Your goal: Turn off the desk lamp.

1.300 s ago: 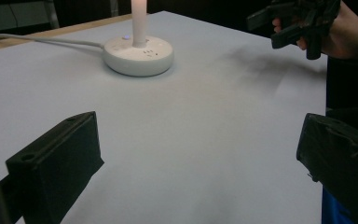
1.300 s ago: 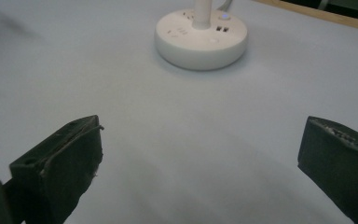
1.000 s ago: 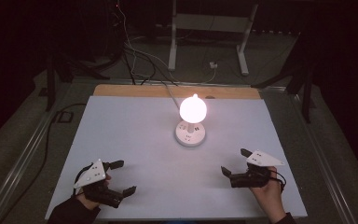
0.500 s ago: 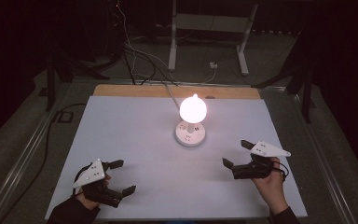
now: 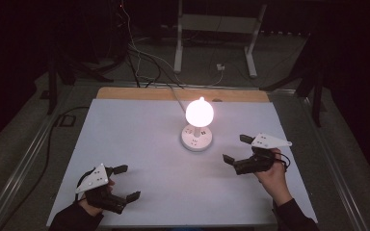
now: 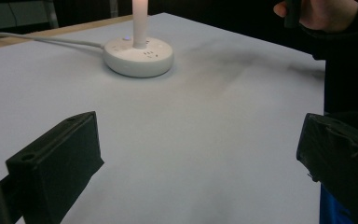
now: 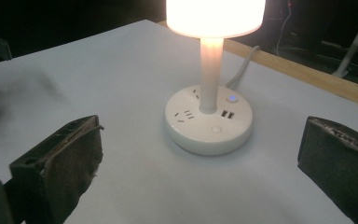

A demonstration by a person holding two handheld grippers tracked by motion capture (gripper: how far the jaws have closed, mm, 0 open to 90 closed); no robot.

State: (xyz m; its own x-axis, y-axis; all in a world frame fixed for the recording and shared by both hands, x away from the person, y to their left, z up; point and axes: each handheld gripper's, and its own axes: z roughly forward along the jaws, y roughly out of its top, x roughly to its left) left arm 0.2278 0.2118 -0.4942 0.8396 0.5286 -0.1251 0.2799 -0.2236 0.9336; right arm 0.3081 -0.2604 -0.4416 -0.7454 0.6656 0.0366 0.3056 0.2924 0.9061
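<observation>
Sitting lit on the white table top, toward its far middle: a small white lamp with a glowing rounded shade on a slim stem, rising from a round white plastic base that carries sockets, two USB ports, a blue-lit button and a plain white button. Trailing from the base toward the wooden far edge of the table, a pale cord.

Hovering just to the right of the base and aiming at it, the right gripper, jaws spread wide and grasping nothing; in the right gripper view, framing the base between the two black pads but touching no part of it. Resting near the front left corner, well apart from the lamp, the left gripper, likewise released and empty, pointing across the table toward the base.

Judging by this: nothing yet gripped or pressed, the lamp burning and standing upright. Probably sitting at the approach stage, with contact on the base, perhaps at one of its buttons, remaining to be made; which button is meant, impossible to tell.
</observation>
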